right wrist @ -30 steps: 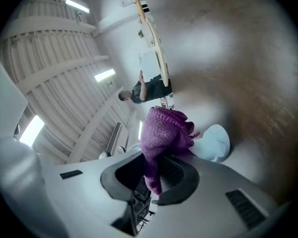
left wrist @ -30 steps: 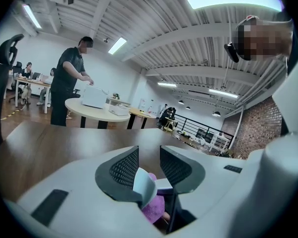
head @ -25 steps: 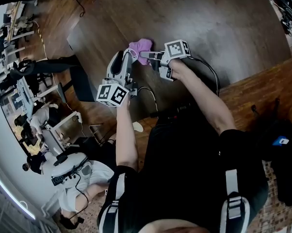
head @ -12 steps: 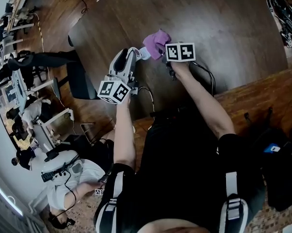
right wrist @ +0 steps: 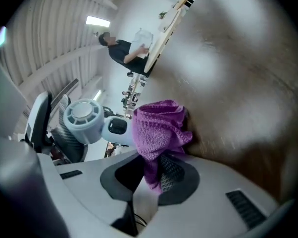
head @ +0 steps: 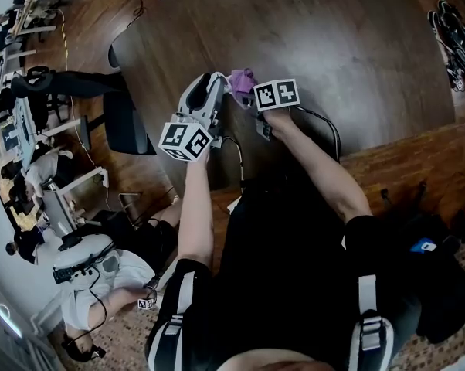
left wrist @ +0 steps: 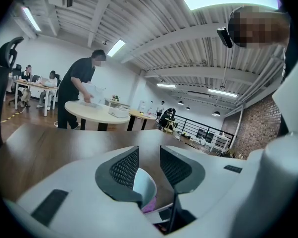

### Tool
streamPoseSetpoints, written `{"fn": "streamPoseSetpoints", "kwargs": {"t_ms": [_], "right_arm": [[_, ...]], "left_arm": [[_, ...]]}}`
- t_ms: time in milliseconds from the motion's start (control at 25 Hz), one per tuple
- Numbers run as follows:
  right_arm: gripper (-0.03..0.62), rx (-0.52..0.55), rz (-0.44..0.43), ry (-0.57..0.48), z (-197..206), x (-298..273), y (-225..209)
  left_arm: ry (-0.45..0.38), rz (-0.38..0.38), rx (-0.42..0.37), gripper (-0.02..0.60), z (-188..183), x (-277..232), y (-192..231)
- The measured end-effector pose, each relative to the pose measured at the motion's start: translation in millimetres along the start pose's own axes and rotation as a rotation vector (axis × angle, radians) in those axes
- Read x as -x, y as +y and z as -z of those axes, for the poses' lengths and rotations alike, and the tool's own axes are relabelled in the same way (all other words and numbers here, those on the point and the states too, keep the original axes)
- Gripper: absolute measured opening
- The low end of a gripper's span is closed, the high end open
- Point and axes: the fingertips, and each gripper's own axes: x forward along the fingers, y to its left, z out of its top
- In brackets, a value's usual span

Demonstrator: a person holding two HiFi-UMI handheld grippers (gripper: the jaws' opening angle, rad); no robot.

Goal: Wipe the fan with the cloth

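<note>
We see left gripper [left wrist: 149,155] clamping fan [right wrist: 82,115] | right gripper [right wrist: 149,171] clamping cloth [right wrist: 159,128] | cloth just beside fan

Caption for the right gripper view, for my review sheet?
Right gripper pinches a purple cloth beside the small fan.

Person: black short-sleeved top [head: 294,261], black trousers below top. Grey webbing straps [head: 369,300] with buckles over top's shoulders. Left gripper [head: 215,83], right gripper [head: 245,91]: pale grey moulded shells, black mesh-textured pads [left wrist: 125,166], black-and-white marker cube [head: 184,141] each. Black cable [head: 334,130] loops above top.
</note>
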Motion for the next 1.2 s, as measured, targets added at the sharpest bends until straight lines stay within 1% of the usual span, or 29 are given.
{"fn": "streamPoseSetpoints", "kwargs": {"t_ms": [120,200,240,320,360,400,440,480,520,560,640,680,720,800,840,920,1000,1080,1200], "right_arm": [[0.057,0.029,0.066,0.041,2,-4,-6],[0.057,0.071,0.136,0.040,-2,4,-16],[0.057,0.092,0.186,0.017,-9,14,-25],[0.057,0.143,0.289,-0.076,-32,46,-42],[0.055,0.164,0.296,-0.134,-48,61,-42],[0.055,0.181,0.258,-0.185,-63,71,-35],[0.057,0.202,0.192,-0.217,-75,75,-21],[0.055,0.232,0.126,-0.224,-85,72,-7],[0.055,0.269,0.078,-0.210,-91,65,6],[0.057,0.307,0.049,-0.185,-94,54,15],[0.055,0.355,0.026,-0.110,-94,26,23],[0.055,0.360,0.029,-0.062,-89,11,21],[0.055,0.355,0.048,-0.010,-81,-2,15],[0.057,0.334,0.130,0.063,-67,-14,-4],[0.057,0.324,0.168,0.073,-62,-12,-11],[0.057,0.325,0.215,0.072,-54,0,-14],[0.057,0.334,0.232,0.063,-44,10,-13],[0.057,0.337,0.228,0.066,-28,18,-13],[0.057,0.341,0.218,0.145,8,30,-18]], "left_arm": [[0.003,0.001,-0.008,0.147,0,0,0],[0.008,0.000,-0.015,0.147,2,1,0],[0.012,-0.002,-0.019,0.147,3,1,-1],[0.018,-0.002,-0.025,0.147,5,-1,-4],[0.018,-0.002,-0.028,0.147,6,-2,-6],[0.016,-0.003,-0.030,0.147,6,-3,-6],[0.013,-0.004,-0.031,0.147,6,-3,-6],[0.010,-0.005,-0.030,0.147,6,-3,-6],[0.009,-0.007,-0.030,0.147,6,-3,-6],[0.010,-0.011,-0.031,0.147,7,-3,-6],[0.018,-0.022,-0.041,0.147,9,-1,-6],[0.024,-0.031,-0.048,0.147,10,-1,-5],[0.031,-0.043,-0.053,0.147,11,0,-3],[0.038,-0.068,-0.046,0.147,16,1,2],[0.038,-0.073,-0.037,0.147,18,2,4],[0.041,-0.071,-0.037,0.147,19,2,2],[0.047,-0.082,-0.063,0.147,18,0,1],[0.054,-0.094,-0.082,0.147,18,1,2],[0.065,-0.097,-0.101,0.147,17,1,4]]}}
